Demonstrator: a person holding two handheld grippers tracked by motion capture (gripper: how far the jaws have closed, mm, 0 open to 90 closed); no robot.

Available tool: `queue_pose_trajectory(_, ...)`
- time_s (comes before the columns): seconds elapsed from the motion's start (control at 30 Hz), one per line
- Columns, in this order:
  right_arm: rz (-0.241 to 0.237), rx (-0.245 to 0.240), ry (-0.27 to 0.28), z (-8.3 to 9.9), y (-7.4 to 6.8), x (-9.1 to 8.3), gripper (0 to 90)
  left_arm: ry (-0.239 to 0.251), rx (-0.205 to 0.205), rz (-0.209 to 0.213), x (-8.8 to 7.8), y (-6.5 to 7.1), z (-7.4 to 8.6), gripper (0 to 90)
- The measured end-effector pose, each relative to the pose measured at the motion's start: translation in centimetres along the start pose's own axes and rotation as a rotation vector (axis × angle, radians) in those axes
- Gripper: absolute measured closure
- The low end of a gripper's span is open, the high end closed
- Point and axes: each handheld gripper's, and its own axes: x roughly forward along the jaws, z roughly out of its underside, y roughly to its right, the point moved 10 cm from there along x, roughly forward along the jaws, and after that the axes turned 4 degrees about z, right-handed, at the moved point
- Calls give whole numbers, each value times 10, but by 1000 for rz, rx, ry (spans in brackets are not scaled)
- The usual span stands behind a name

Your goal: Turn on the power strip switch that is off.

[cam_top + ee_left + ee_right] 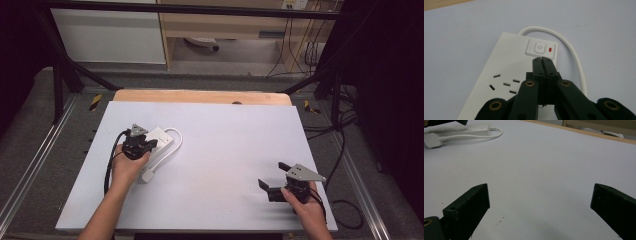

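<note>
My left tool (541, 59) has its jaws pressed together with nothing between them. Its tip sits over the far end of the strip (506, 75), just short of the switch (539, 47); I cannot tell whether the tip touches the casing. My right tool (539, 200) has its jaws wide apart, holding nothing, above bare tabletop (225, 145) at the near right, well apart from the strip.

The strip (161, 137) lies flat on the left half of the tabletop, sockets up. Its cable (571, 47) leaves the far end, loops right and runs back to the plug (431, 140) lying near the strip. A red lamp (550, 49) sits beside the switch.

Handling, as I judge it:
- The casing is rigid, smooth plastic, probably light. It may slide on the tabletop under a sideways push.
- Press the switch straight down with closed jaws, so the strip does not skate.
- To lift, clamp across the narrow width of the casing, away from the sockets.
- The cable is limp and will trail. Do not lift by it.
- Take the plug by its body.
</note>
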Motion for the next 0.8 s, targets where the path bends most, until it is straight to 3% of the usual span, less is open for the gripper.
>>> queue_pose_trajectory(0.8,-3,1,-2,0,0,0,28,-25,-1,3,5,-2,6,900)
